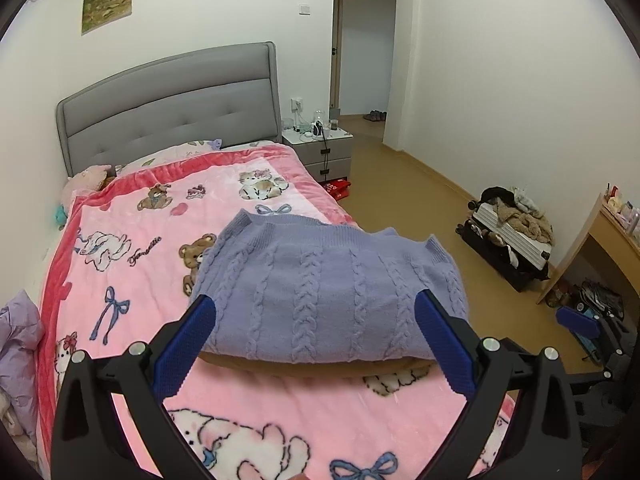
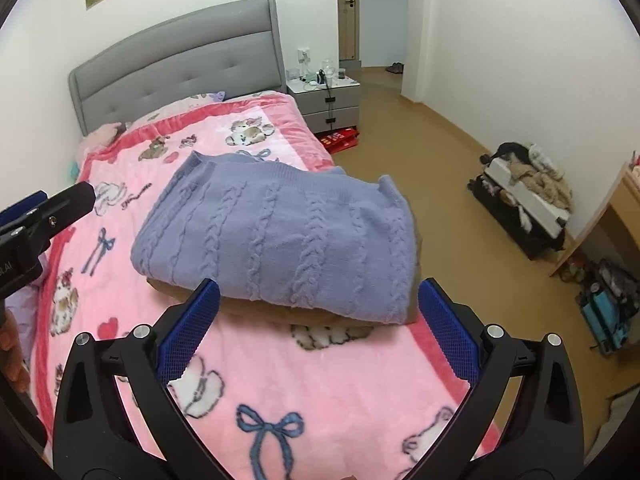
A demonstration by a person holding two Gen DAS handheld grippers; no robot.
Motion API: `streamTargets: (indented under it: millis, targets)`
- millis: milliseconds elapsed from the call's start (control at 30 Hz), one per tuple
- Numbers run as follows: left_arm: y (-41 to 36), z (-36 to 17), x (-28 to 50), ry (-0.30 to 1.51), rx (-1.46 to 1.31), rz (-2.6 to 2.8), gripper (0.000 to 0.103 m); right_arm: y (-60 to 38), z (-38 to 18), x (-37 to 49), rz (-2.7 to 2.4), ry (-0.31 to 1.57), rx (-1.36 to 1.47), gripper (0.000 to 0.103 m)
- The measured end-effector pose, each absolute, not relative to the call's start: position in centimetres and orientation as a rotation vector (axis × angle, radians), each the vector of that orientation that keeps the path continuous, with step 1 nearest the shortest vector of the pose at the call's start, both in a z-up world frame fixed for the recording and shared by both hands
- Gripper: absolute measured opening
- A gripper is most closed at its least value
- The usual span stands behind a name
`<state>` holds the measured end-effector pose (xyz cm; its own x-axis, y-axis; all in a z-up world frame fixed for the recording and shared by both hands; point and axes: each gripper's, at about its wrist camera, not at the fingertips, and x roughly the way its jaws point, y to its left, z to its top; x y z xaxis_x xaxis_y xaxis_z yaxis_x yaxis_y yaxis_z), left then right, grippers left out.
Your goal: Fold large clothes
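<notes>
A folded lavender cable-knit sweater lies on the pink cartoon blanket, on top of a folded brown garment whose edge shows beneath it. It also shows in the right wrist view, with the brown garment under it. My left gripper is open and empty, its blue pads standing either side of the sweater's near edge. My right gripper is open and empty, just in front of the stack. The left gripper also shows at the left edge of the right wrist view.
The bed has a grey headboard against the wall. A nightstand with small items stands right of it. A suitcase piled with clothes sits on the floor by the wall. A wooden desk stands at right. A lilac garment lies at the bed's left.
</notes>
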<state>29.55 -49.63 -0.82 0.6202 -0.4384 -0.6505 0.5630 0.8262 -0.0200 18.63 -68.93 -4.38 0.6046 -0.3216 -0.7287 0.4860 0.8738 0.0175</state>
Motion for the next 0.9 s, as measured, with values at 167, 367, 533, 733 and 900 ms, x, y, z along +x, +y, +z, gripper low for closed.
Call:
streamTargets:
  millis: [167, 367, 533, 733, 900]
  targets:
    - [-49.4, -0.4, 28.6, 0.686, 0.191, -0.583, 0.098, -68.4, -3.7, 17.9, -0.468, 0.789, 0.196, 0.095]
    - [-49.4, -0.5, 28.3, 0.698, 0.196, -0.585, 0.098, -68.7, -3.6, 17.4, -0.455, 0.773, 0.240, 0.095]
    - [-49.8, -0.2, 27.6, 0.694, 0.223, -0.586, 0.098, -68.5, -3.8, 17.5, -0.446, 0.773, 0.249, 0.095]
    - [-49.7, -0.2, 28.4, 0.710, 0.197, -0.582, 0.098, -68.1, -4.0, 17.5, -0.430, 0.777, 0.258, 0.095]
    - [-49.9, -0.1, 28.6, 0.700, 0.210, -0.574, 0.098, -67.8, -3.9, 17.6, -0.427, 0.775, 0.249, 0.095]
